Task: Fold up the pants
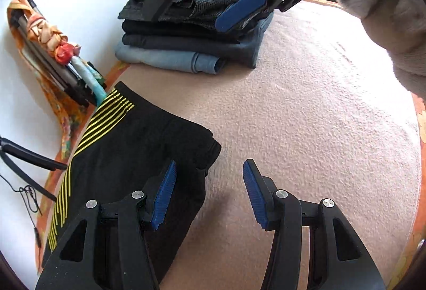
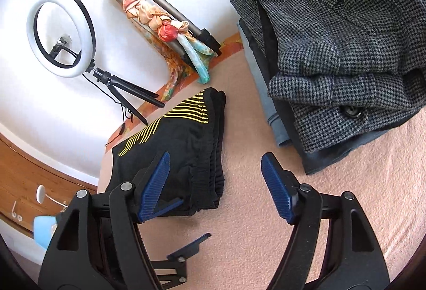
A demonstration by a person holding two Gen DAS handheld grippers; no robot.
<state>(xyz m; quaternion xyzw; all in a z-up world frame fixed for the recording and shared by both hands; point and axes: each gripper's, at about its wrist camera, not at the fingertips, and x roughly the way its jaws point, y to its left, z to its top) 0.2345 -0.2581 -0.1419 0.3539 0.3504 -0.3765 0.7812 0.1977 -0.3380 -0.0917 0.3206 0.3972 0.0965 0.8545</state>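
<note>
I found the black pants with yellow stripes [image 1: 127, 151] lying folded on the pink blanket [image 1: 306, 116], left of and just ahead of both sets of jaws. The left gripper [image 1: 210, 191] stood spread and empty, likewise the right gripper [image 2: 215, 183]. The bundle's long axis ran away from me. I judged the left gripper nearer; its left pad overlapped the cloth's edge.

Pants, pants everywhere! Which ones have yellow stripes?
The black pants lying folded by themselves on the pink blanket. The grey checked, dark and blue ones sit piled in the stack, all without stripes.
</note>
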